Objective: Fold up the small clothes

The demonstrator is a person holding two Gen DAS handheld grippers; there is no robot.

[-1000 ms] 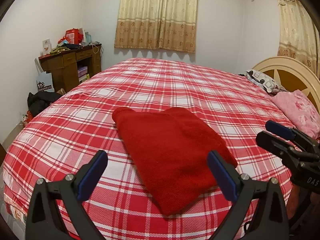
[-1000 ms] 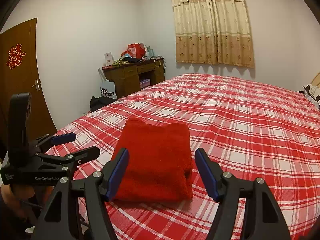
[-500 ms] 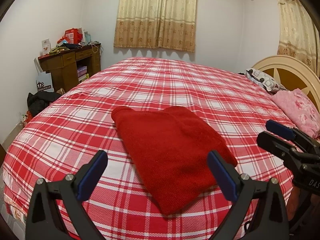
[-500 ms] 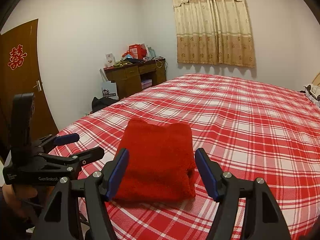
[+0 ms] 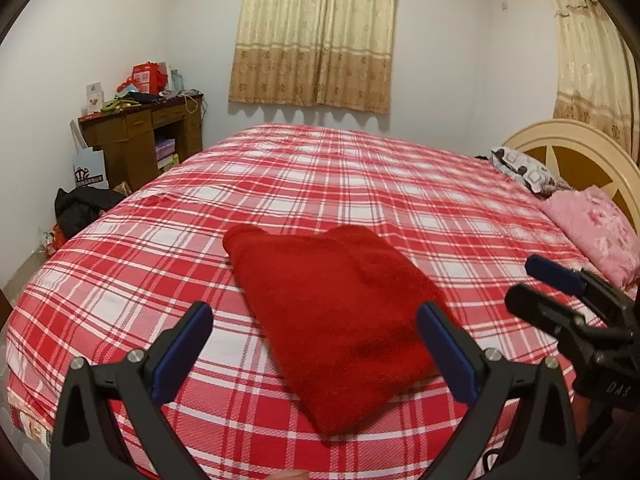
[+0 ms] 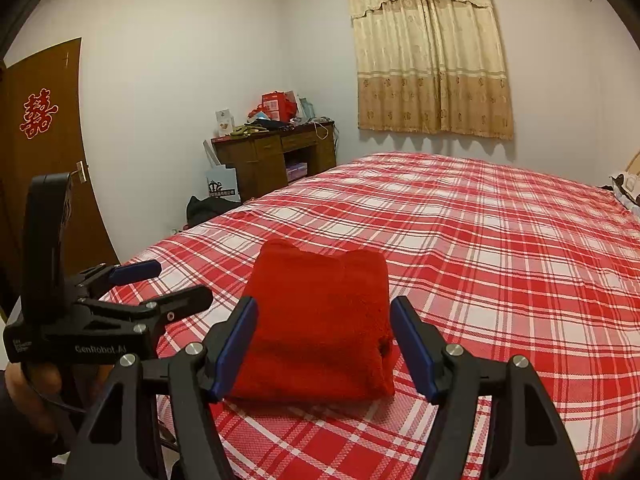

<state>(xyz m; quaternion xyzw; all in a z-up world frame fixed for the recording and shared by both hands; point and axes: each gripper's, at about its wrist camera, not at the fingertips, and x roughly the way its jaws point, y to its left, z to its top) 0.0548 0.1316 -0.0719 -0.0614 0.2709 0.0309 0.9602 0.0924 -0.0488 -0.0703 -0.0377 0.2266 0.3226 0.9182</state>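
A red fleecy garment (image 5: 336, 312) lies folded into a compact rectangle on the red plaid bed (image 5: 360, 184); it also shows in the right wrist view (image 6: 320, 324). My left gripper (image 5: 316, 340) is open and empty, held above the garment's near edge. My right gripper (image 6: 324, 340) is open and empty, just in front of the garment's near end. The right gripper also shows at the right of the left wrist view (image 5: 560, 300), and the left gripper at the left of the right wrist view (image 6: 160, 284).
A wooden desk (image 5: 140, 136) with clutter stands by the far left wall, with a dark bag (image 5: 80, 208) on the floor. Pillows (image 5: 592, 228) and a headboard (image 5: 580, 156) are at the right. A brown door (image 6: 44, 160) is at the left.
Both grippers have tilted and drifted slightly; the views have shifted a little. The garment has not moved and both grippers stay open.
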